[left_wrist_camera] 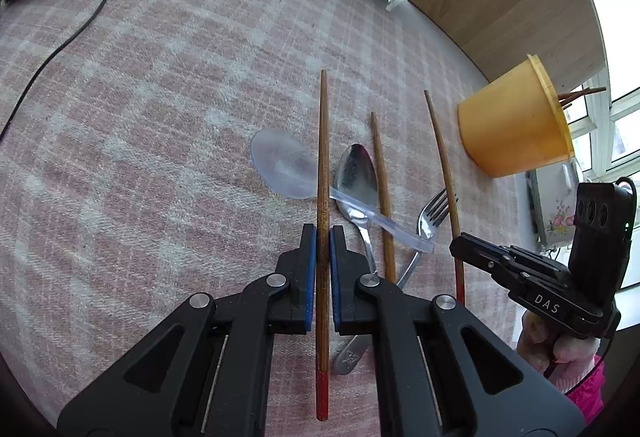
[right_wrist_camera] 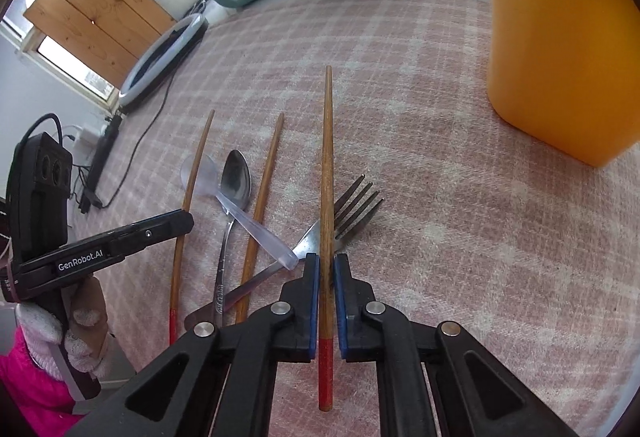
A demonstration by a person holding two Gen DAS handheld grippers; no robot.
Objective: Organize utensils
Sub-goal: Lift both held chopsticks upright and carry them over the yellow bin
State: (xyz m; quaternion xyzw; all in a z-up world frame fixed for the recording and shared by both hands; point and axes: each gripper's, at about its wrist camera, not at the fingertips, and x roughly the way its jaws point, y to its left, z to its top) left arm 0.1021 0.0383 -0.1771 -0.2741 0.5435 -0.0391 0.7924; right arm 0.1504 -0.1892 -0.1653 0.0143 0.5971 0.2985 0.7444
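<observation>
Chopsticks point(left_wrist_camera: 580, 95) poke from the yellow cup point(left_wrist_camera: 516, 125); each gripper point(left_wrist_camera: 323, 233) clamps one chopstick point(left_wrist_camera: 322, 165).

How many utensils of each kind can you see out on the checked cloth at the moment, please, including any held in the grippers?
Chopsticks: 3, one in the left gripper, one in the right gripper, one lying loose
Metal spoon: 1
Clear plastic spoon: 1
Fork: 1
Total: 6
More sticks stand in the yellow holder, too hidden to count.

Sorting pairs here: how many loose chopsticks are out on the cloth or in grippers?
3: one in the left gripper, one in the right gripper, one chopstick lying between spoon and fork. More stand in the yellow holder.
</observation>
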